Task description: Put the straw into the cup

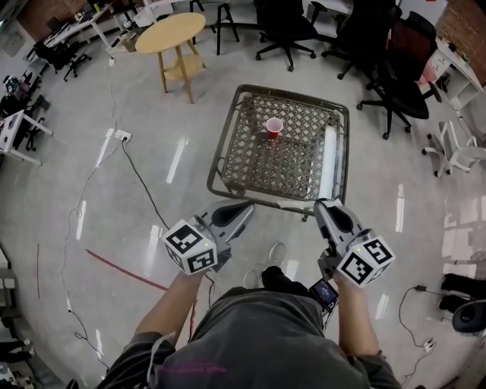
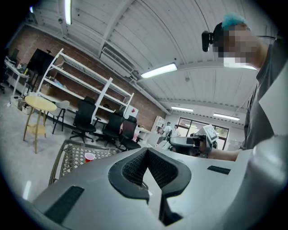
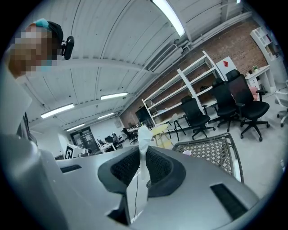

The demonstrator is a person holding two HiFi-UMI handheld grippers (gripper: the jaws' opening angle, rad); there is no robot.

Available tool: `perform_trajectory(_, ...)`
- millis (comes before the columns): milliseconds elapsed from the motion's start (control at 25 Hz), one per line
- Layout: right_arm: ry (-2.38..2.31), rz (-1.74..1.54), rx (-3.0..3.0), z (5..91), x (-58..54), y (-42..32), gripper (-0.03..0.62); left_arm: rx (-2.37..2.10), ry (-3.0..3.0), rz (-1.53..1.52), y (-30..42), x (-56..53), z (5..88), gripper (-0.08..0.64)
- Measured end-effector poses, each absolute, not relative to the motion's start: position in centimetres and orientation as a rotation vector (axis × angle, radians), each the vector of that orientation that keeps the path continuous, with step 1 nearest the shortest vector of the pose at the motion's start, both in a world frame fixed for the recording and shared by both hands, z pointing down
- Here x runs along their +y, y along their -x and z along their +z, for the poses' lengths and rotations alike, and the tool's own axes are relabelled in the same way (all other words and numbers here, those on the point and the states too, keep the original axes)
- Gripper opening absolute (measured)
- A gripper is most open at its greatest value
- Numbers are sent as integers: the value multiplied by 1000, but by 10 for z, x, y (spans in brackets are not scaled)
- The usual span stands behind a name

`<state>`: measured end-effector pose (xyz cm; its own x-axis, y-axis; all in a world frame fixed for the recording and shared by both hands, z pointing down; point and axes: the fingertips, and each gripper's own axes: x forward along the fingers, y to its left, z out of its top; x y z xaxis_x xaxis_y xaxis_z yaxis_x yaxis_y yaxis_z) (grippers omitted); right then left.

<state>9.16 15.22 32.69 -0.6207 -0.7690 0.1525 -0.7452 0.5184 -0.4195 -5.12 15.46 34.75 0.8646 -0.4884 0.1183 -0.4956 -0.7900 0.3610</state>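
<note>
While the person holds both grippers out low in front, the right gripper (image 1: 322, 203) at 1 o'clock is clamped on the straw (image 3: 143, 139), a white one poking out past its tips. The left gripper (image 1: 244, 207) at 11 has its jaws pinched together, nothing in them. Further out at 12, the red cup (image 1: 274, 128) stands upright on the mesh table (image 1: 228, 137), well apart from the straw. Way back there's a round table (image 1: 171, 32) at 11 and chairs (image 1: 285, 23) around 12 to 1.

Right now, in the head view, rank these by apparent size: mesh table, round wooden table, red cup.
1. mesh table, largest.
2. round wooden table; it stands farther off, so it may look smaller than it is.
3. red cup, smallest by far.
</note>
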Motion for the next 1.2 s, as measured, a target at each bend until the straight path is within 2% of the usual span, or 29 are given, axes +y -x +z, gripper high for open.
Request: perform_trajectory(1200, 1174, -794, 2710, 342, 44, -155, 48, -857, -2599, 80, -14, 60, 355, 9)
